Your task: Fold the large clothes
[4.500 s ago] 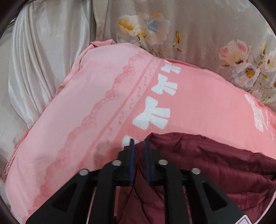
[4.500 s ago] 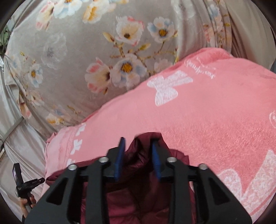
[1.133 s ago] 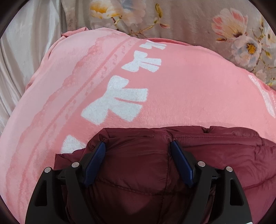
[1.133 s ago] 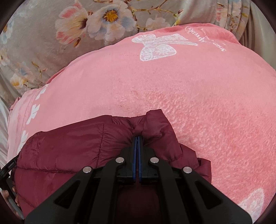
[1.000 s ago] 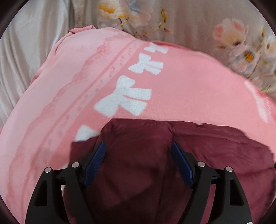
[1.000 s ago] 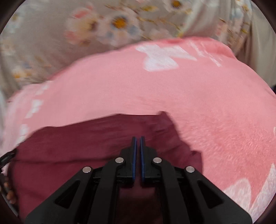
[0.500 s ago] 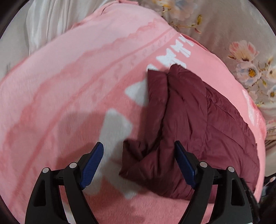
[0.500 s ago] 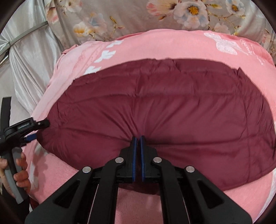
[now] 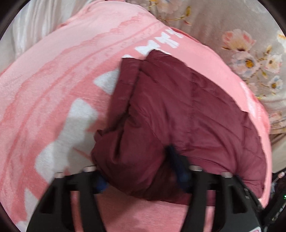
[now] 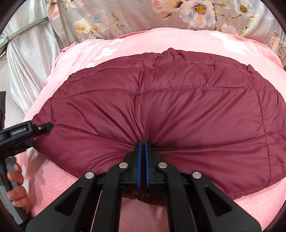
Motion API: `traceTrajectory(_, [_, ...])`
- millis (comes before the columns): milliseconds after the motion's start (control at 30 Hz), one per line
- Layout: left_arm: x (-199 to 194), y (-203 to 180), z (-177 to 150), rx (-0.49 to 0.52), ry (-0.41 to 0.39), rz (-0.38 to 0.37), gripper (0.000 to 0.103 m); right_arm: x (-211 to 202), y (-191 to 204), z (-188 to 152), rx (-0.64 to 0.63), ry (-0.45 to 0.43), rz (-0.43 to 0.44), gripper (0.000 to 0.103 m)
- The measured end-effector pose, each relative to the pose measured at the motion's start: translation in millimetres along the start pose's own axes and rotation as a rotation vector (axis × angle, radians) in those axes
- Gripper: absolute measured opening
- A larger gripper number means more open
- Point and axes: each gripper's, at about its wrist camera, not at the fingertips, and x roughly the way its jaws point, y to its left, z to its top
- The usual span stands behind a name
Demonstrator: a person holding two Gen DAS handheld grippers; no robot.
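Observation:
A maroon quilted puffer jacket (image 10: 160,107) lies folded on a pink blanket (image 10: 232,44) with white bows. My right gripper (image 10: 143,144) is shut on the jacket's near edge at its middle. In the left wrist view, my left gripper (image 9: 139,171) stands open with its fingers either side of the jacket's (image 9: 178,107) bunched near-left corner; the fabric hides the fingertips and the view is blurred. The left gripper also shows in the right wrist view (image 10: 42,128), at the jacket's left edge, held by a hand.
A grey floral sheet (image 10: 125,16) lies beyond the blanket. A silvery satin cloth (image 10: 26,58) hangs at the left. The blanket (image 9: 44,89) extends left of the jacket.
The left gripper let go of the jacket, pulled back, then moved in over the jacket's near-left corner. The right gripper stayed shut and drew back, showing the whole folded jacket.

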Motion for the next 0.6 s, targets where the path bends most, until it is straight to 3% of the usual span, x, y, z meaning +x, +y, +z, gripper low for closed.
traceTrajectory(100, [-14.4,-18.6,2.0,0.046,-0.026,-0.001,0.013,2.1,0.5,0.4,0.002,-0.003,0.002,0.003])
traceTrajectory(233, [-57.0,-61.2,3.8,0.179,-0.122,-0.005,0.011,1.2,-3.8,-1.4,0.024,0.003,0.03,0.003])
traceTrajectory(367, [-103.3,-112.9,2.6,0.302,-0.2,-0.09,0.01,-8.6,-16.9,-1.8,0.102,0.026,0.072,0.003])
traceTrajectory(600, [-129.4,-202.4,-15.6,0.479,-0.207,-0.206,0.01,-44.0,-47.5,-24.3,0.222,0.046,0.167,0.004])
